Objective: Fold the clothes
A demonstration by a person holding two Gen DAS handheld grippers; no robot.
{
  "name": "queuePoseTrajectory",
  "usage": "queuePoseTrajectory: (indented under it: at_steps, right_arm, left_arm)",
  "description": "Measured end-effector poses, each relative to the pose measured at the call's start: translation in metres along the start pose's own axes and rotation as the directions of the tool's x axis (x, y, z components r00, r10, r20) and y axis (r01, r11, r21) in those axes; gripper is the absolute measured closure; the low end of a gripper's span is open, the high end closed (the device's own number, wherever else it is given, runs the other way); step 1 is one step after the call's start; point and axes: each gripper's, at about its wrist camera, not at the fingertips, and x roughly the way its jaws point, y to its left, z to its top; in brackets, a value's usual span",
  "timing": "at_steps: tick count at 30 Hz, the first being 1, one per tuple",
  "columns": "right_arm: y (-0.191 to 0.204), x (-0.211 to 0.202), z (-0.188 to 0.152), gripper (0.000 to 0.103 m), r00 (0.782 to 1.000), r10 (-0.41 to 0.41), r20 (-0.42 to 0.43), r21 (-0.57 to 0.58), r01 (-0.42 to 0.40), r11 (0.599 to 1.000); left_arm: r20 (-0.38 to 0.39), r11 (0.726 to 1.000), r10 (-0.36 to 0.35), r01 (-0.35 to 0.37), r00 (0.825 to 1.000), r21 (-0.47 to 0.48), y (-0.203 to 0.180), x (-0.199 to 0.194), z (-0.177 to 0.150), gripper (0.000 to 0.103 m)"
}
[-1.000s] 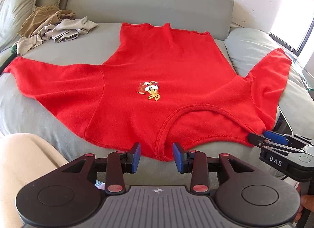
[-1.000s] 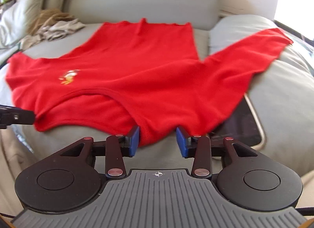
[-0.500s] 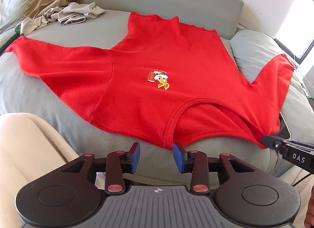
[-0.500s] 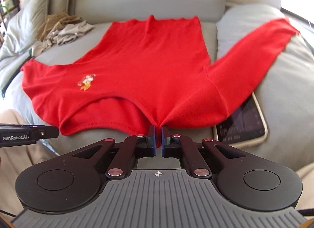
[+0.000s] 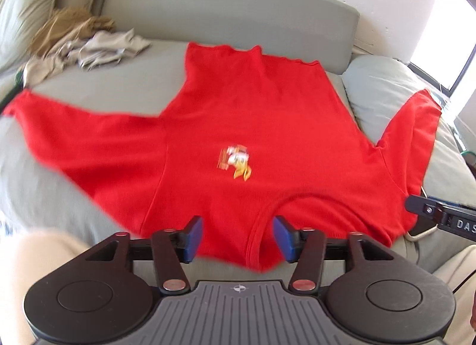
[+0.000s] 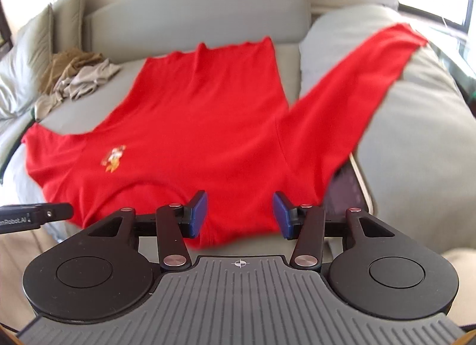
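Hanging just above the near edge of the bed, the left gripper (image 5: 236,236) has its blue fingers (image 5: 193,238) spread wide, having just been opening, with the shirt's neckline hem lying below the gap and neither pad pressing on it. The right gripper (image 6: 239,215) stands beside it over the shoulder part of the same garment; its fingers (image 6: 281,215) have just been opening too and grip nothing. Under both lies the red long-sleeved shirt (image 5: 253,125), spread flat, collar toward us, a small embroidered badge (image 5: 236,162) on its chest. One sleeve runs out to the left across the grey bed (image 5: 98,92); the other climbs over a grey pillow (image 6: 416,125) on the right. A tablet (image 6: 346,193) peeks out from under that sleeve. Farther back, a heap of beige and tan clothes (image 5: 89,44) sits near the padded headboard (image 5: 232,9).
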Motion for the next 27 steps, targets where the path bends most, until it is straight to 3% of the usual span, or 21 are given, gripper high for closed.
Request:
queuePoseTrajectory:
  at_steps: [2,3,4,7,10,12,14,16,21,27]
  right_arm:
    - [0.002,0.02,0.008,0.052,1.0,0.015,0.006,-0.016,-0.015,1.0]
    - [0.004,0.03,0.01,0.052,1.0,0.021,0.006,-0.021,-0.021,1.0]
    - [0.006,0.041,0.012,0.052,1.0,0.022,-0.002,-0.025,-0.022,0.999]
    - [0.006,0.07,-0.004,0.051,0.988,0.008,-0.157,-0.005,-0.009,1.0]
    - [0.005,0.05,-0.025,0.051,0.991,0.008,-0.131,-0.036,-0.013,0.999]
    - [-0.001,0.04,-0.035,0.05,0.984,0.009,-0.176,0.001,-0.009,1.0]
    - [-0.007,0.032,-0.045,0.049,0.973,0.025,-0.231,0.048,-0.014,0.999]
    - [-0.013,0.025,-0.055,0.05,0.96,0.05,-0.275,0.084,-0.028,0.996]
    - [-0.017,-0.006,-0.065,0.045,0.973,0.076,-0.217,0.1,-0.055,0.993]
    - [-0.01,-0.04,-0.022,0.044,0.986,0.131,-0.103,0.066,-0.125,0.99]
  left_arm:
    - [-0.022,0.998,0.041,-0.04,0.999,0.05,-0.006,0.021,0.004,0.042]
    - [-0.037,0.996,0.052,-0.049,0.998,0.08,-0.009,0.028,0.001,0.051]
    - [-0.053,0.992,0.056,-0.05,0.997,0.112,-0.012,0.031,-0.004,0.053]
    - [-0.104,0.984,0.055,-0.036,0.993,0.173,-0.015,0.031,-0.022,0.051]
    - [-0.159,0.98,0.04,-0.008,0.986,0.2,-0.013,0.021,-0.039,0.052]
    - [-0.277,0.99,-0.009,0.048,0.961,0.133,-0.006,0.025,-0.05,0.053]
    - [-0.326,0.994,-0.044,0.074,0.944,0.078,-0.004,0.024,-0.062,0.053]
    - [-0.311,0.993,-0.029,0.062,0.95,0.097,-0.008,0.016,-0.069,0.052]
    - [-0.219,0.992,-0.027,0.053,0.975,0.113,-0.013,-0.009,-0.058,0.039]
    - [-0.079,0.995,-0.041,0.048,0.996,0.091,-0.011,-0.044,-0.017,0.036]
